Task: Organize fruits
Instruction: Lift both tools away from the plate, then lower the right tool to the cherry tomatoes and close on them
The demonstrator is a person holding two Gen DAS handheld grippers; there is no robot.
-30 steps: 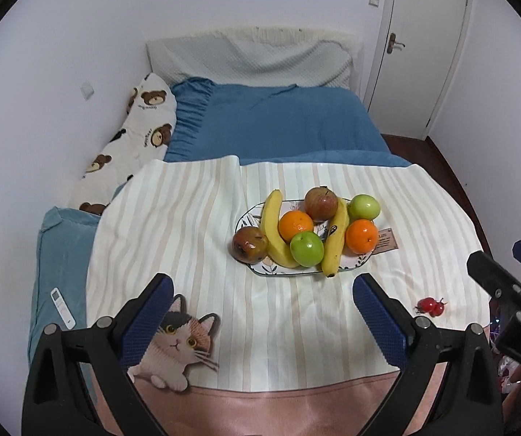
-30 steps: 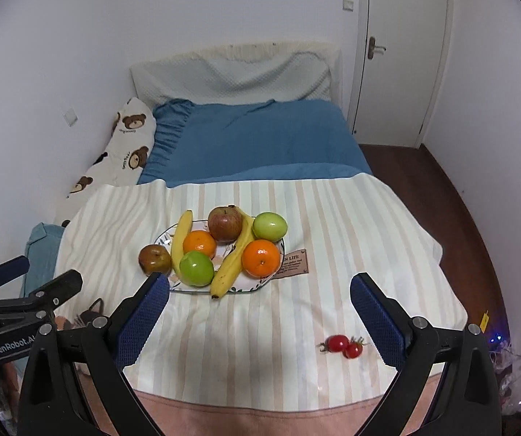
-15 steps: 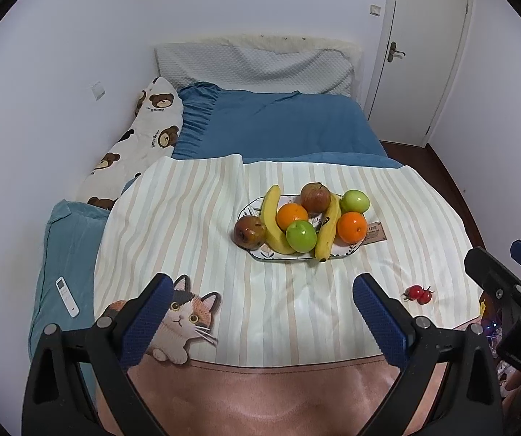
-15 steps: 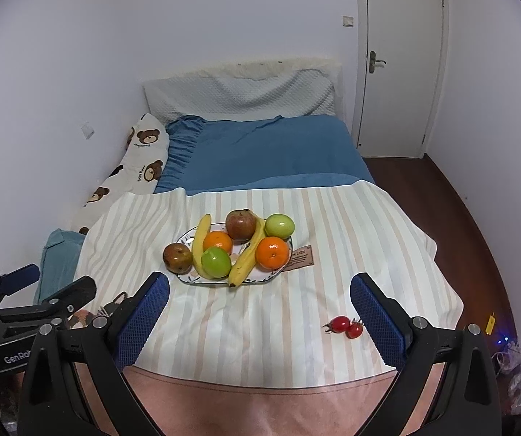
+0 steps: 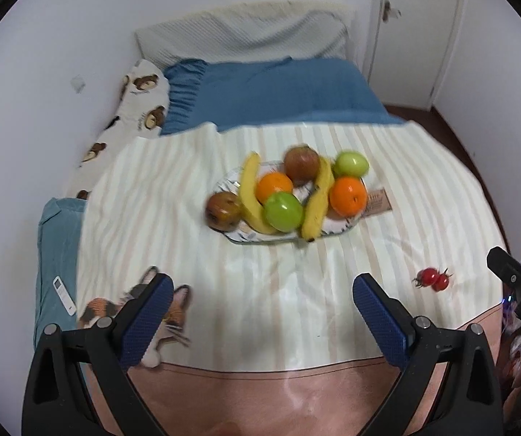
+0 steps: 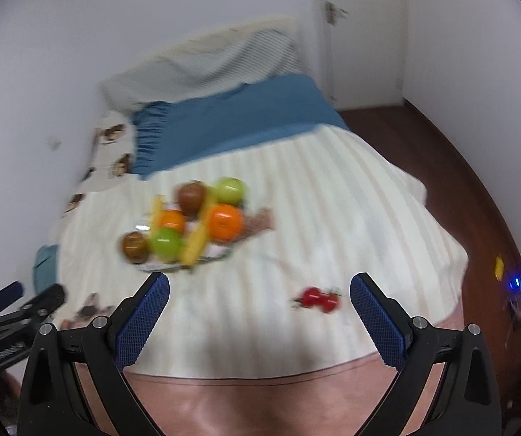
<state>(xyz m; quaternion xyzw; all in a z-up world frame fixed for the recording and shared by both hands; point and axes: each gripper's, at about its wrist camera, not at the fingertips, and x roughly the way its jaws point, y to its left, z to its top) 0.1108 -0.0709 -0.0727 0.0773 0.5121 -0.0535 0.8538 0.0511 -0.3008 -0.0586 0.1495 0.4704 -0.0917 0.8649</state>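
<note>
Currently the plate (image 5: 347, 226) at mid-blanket (image 5: 173, 189) carries two bananas, two oranges, two green apples and two red apples; two cherry tomatoes (image 5: 433, 279) lie near its right edge; left gripper (image 5: 260, 307) and right gripper (image 6: 259, 305) both spread, empty

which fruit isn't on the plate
The cherry tomatoes: they lie alone on the striped cloth, off to the right of the plate, while every other fruit sits piled on it.
</note>
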